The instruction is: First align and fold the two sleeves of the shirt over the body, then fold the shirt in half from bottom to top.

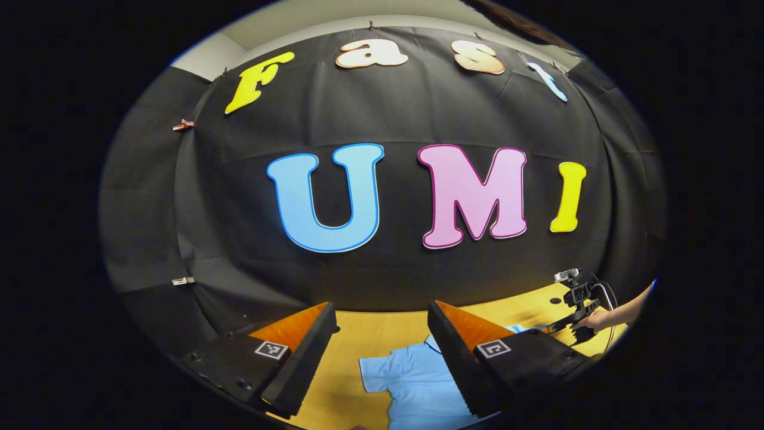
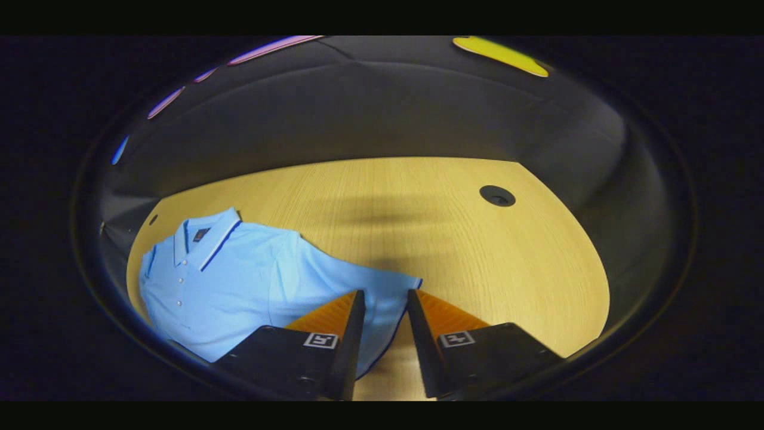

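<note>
A light blue polo shirt (image 2: 239, 280) lies flat, face up, on the left part of a wooden table (image 2: 477, 251), its collar toward the black cloth wall. Its near sleeve (image 2: 382, 286) spreads out toward the table's middle. The right gripper (image 2: 385, 304) hangs just over that sleeve's end with its fingers parted and nothing held. To fold well, it probably needs to pinch the cuff edge, then carry it straight across the body. In the left gripper view, the left gripper (image 1: 382, 334) is raised, wide open and empty, above the shirt. A round hole (image 2: 497, 195) sits far right in the tabletop, well apart; nothing blocks the fold.
</note>
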